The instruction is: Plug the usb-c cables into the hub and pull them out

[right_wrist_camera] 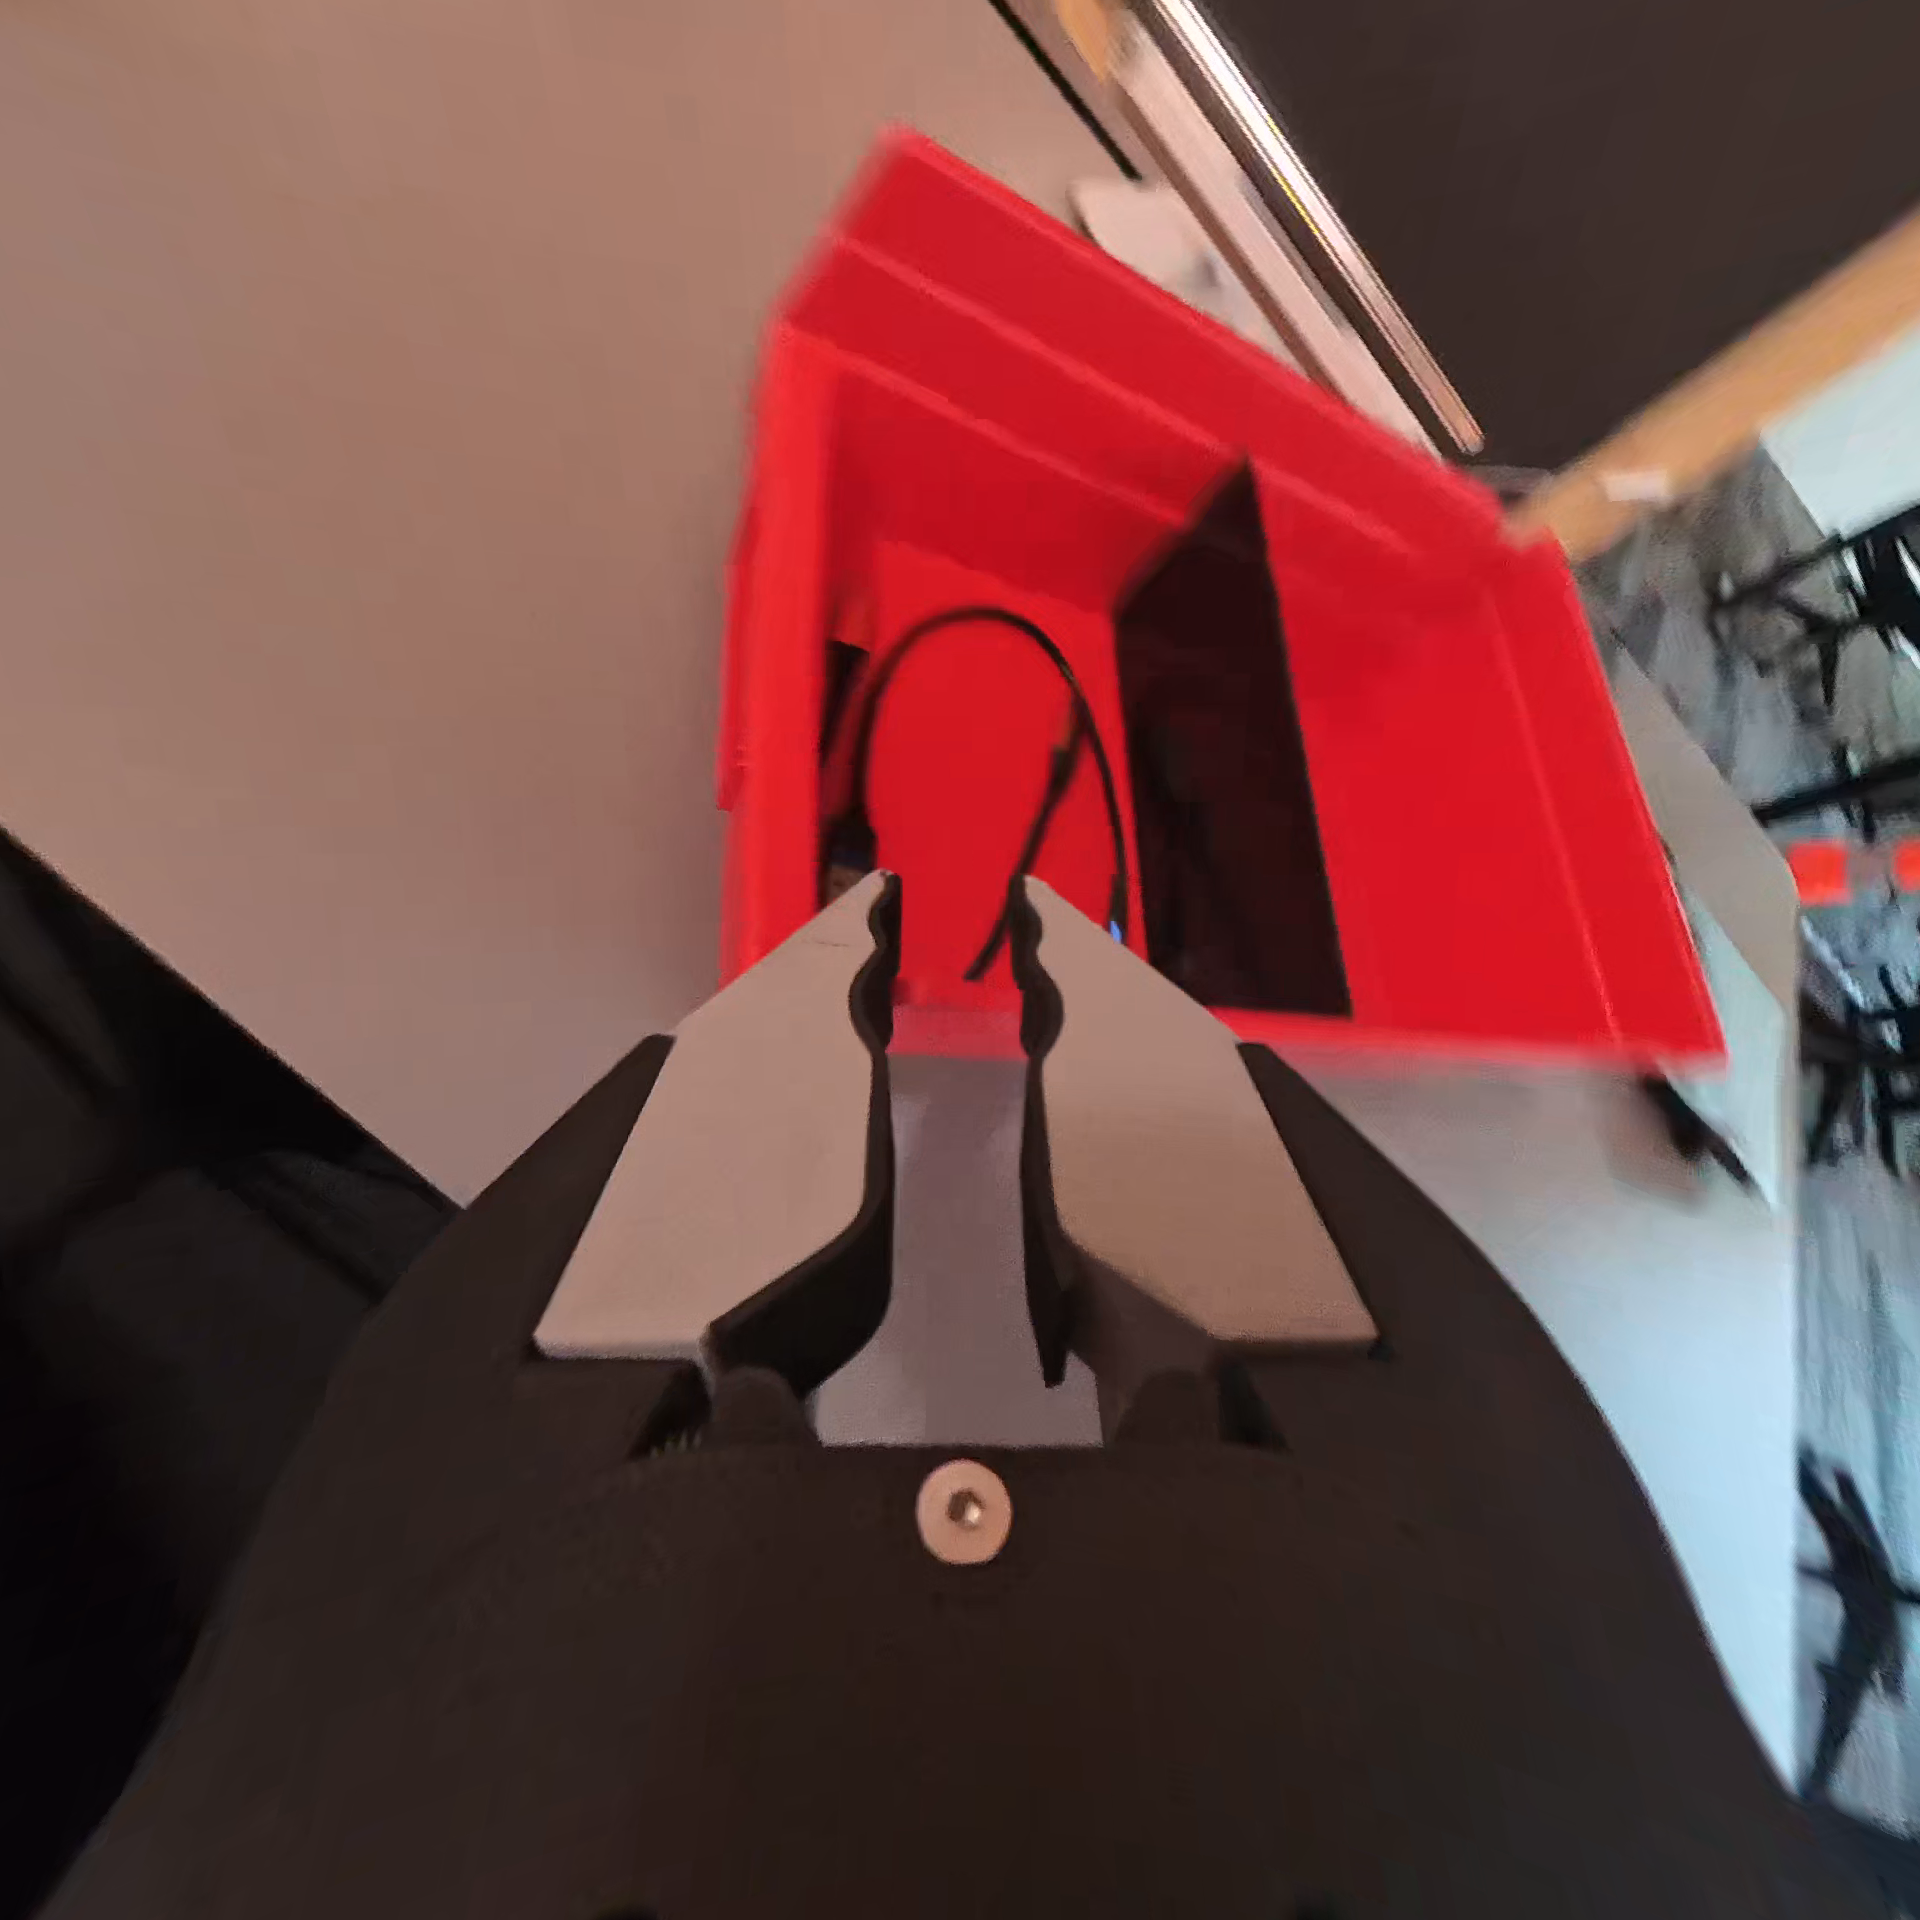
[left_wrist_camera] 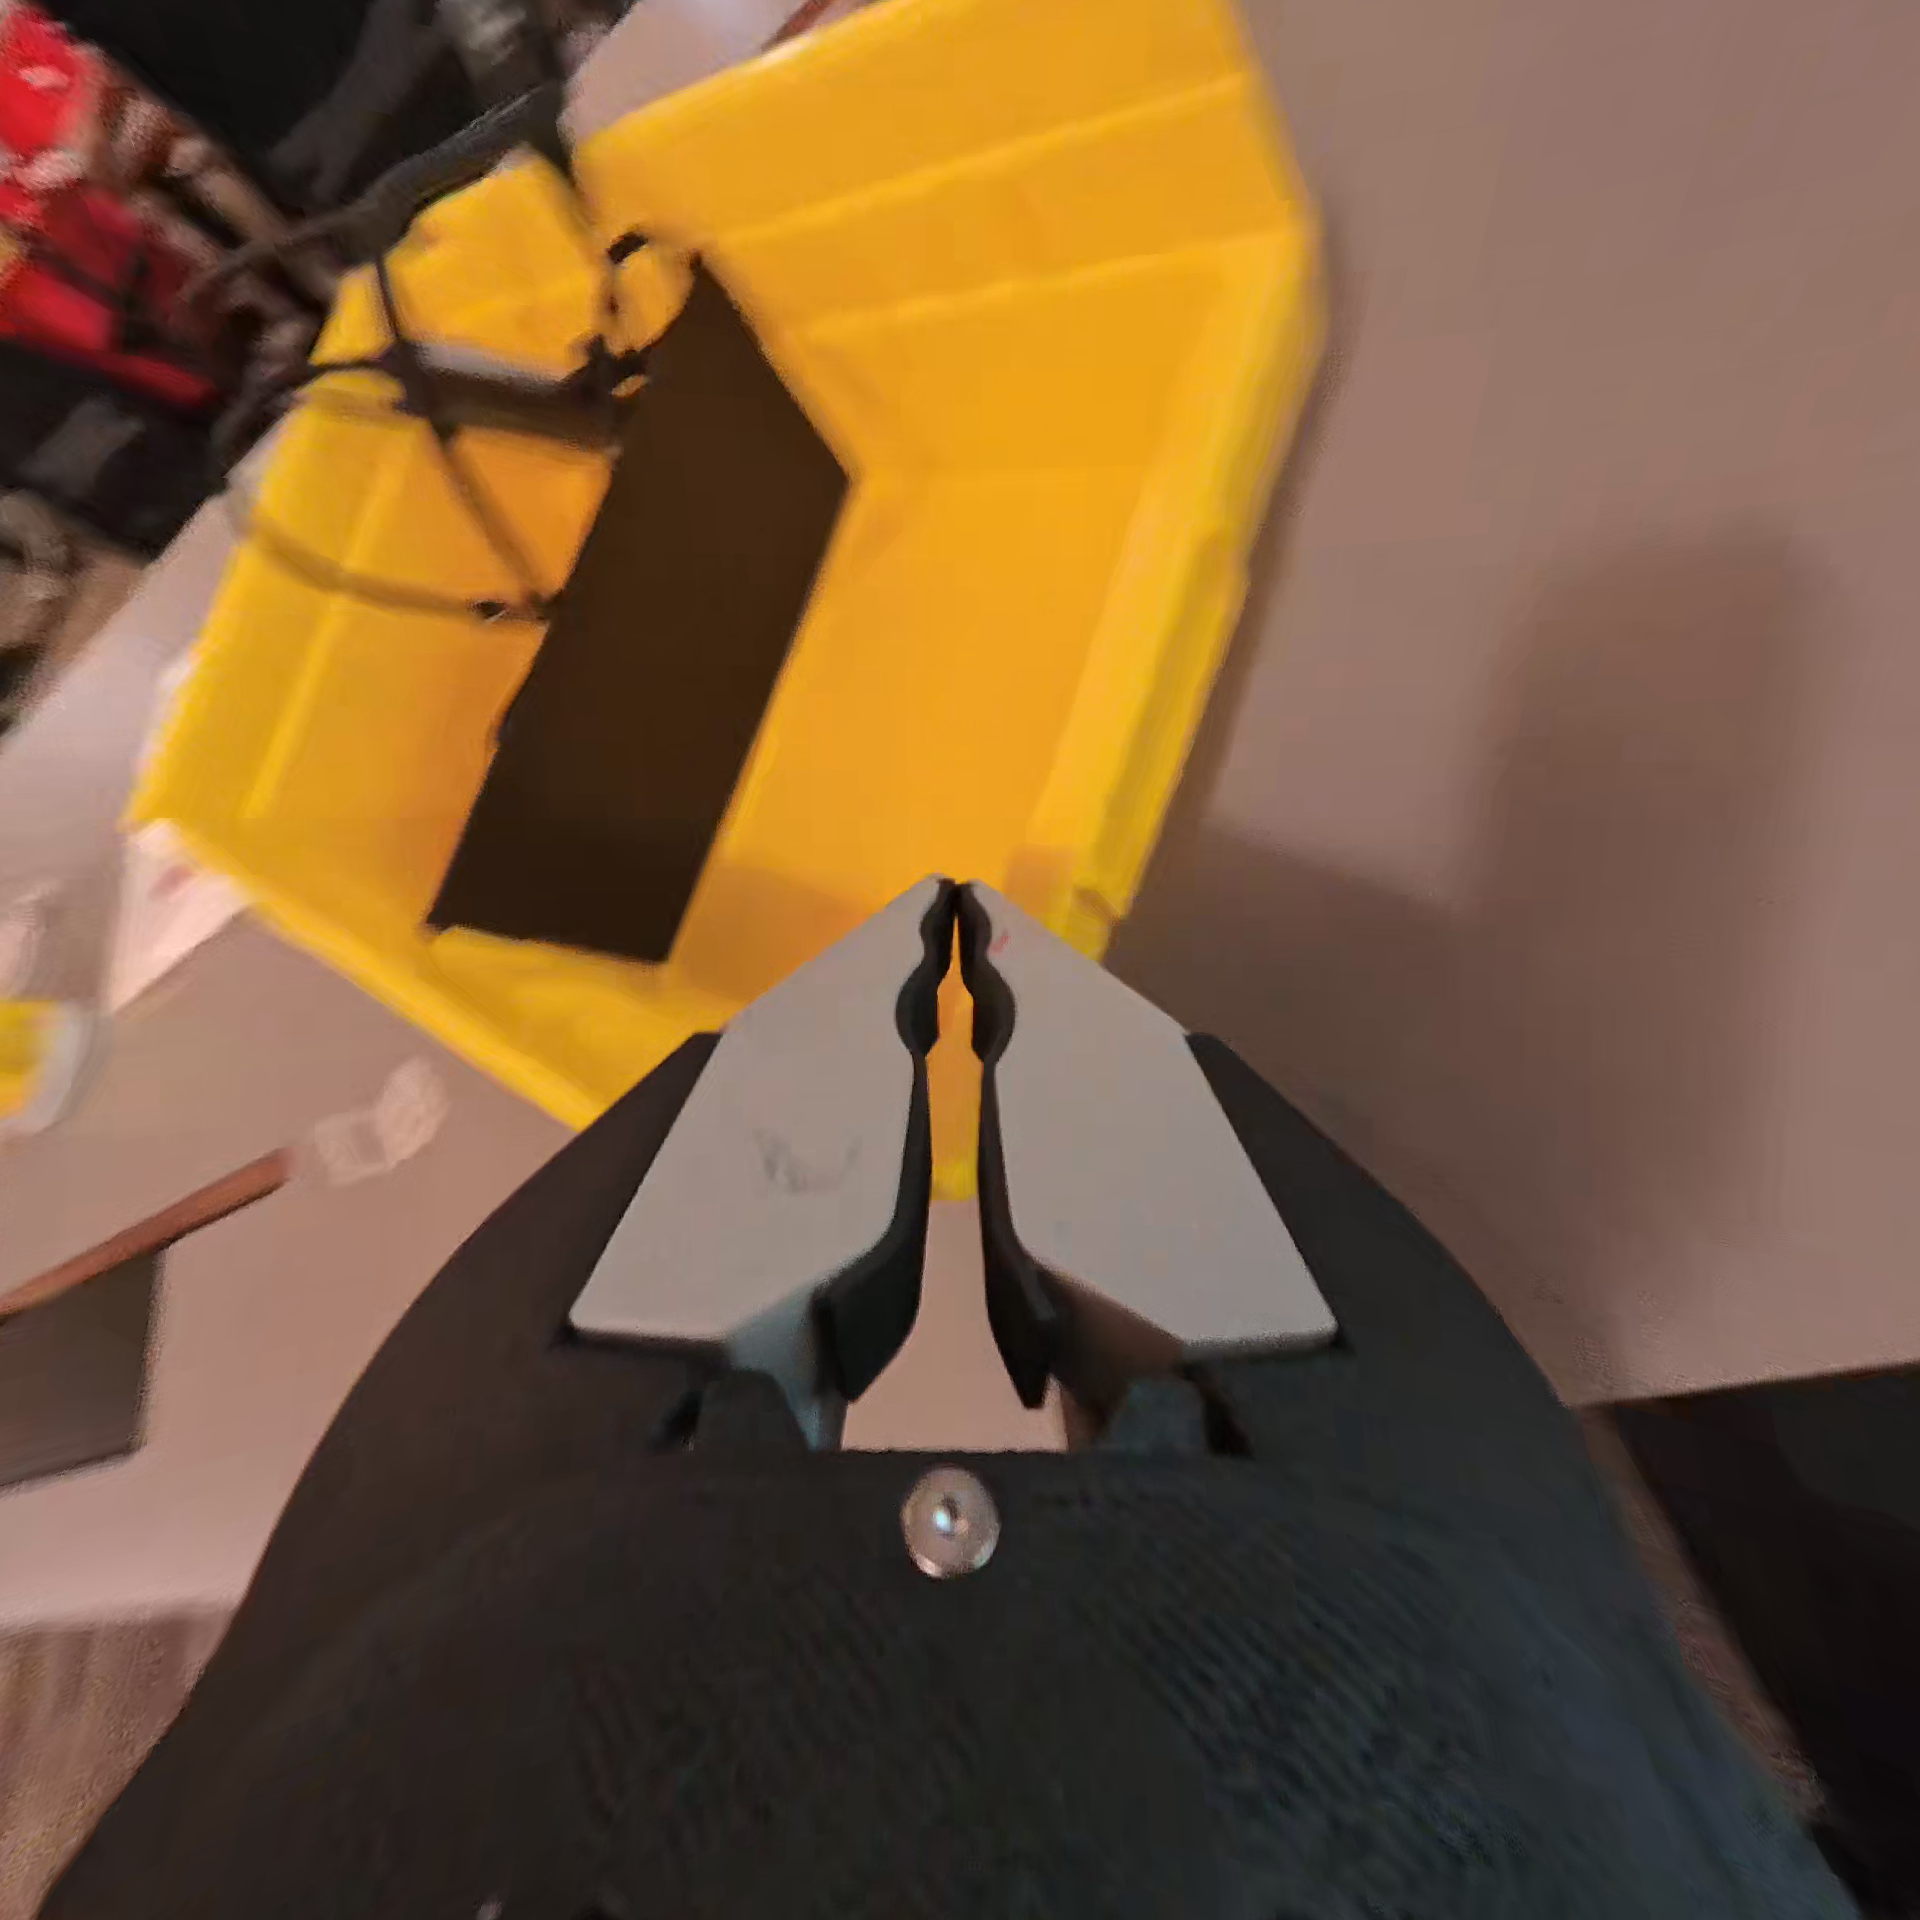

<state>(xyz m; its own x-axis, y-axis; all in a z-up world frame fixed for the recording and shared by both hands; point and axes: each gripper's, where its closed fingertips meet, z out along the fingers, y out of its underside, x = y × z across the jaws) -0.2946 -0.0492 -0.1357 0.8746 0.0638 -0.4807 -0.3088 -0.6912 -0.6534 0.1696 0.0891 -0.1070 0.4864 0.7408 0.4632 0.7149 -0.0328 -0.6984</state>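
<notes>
Right gripper [right_wrist_camera: 956, 894], jaws apart, hovers over the red bin [right_wrist_camera: 1455, 790] holding a looped black cable [right_wrist_camera: 966, 623], apparently the pick-up step, needing descent and closing; left gripper [left_wrist_camera: 956, 894] is closed, empty, above the yellow bin [left_wrist_camera: 1039, 416].

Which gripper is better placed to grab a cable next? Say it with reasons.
Right. The right gripper is open at the red bin, the black cable looping between its fingertips. The left gripper is shut, empty, over the yellow bin.
</notes>
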